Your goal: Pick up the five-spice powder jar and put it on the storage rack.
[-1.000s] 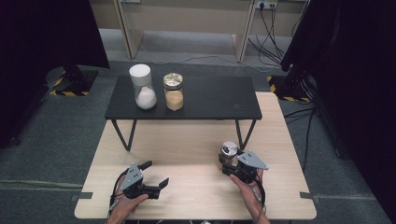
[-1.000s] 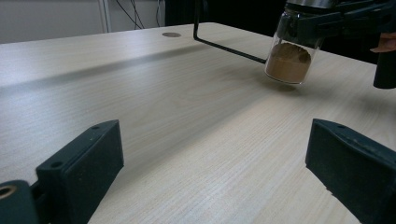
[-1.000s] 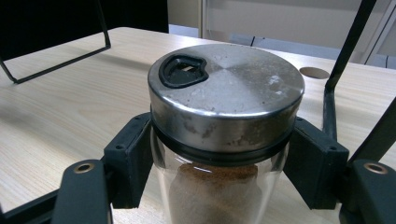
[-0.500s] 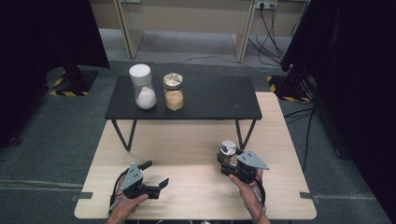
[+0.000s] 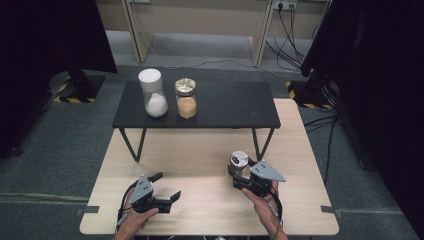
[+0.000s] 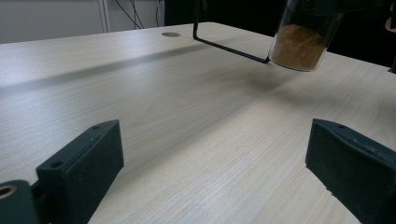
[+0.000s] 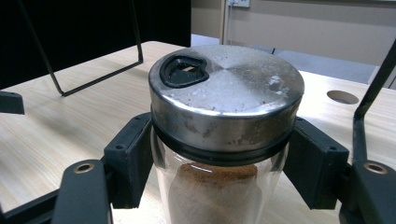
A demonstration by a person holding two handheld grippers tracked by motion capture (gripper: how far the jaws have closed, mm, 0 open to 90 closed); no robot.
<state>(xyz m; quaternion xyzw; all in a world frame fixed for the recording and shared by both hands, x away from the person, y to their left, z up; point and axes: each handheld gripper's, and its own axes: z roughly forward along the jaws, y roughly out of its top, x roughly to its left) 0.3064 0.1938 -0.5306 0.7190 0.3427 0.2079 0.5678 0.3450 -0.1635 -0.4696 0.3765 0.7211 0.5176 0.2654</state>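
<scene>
My right fingers clamp the jar just below its lid; in the left gripper view it hangs tilted, clear of the tabletop, near the rack leg. My left fingers are released and empty. The jar is clear glass, part filled with brown powder, under a steel shaker lid. Judgement: rigid, smooth, breakable, moderately light. Grip the glass neck under the lid rim; keep it upright.
</scene>
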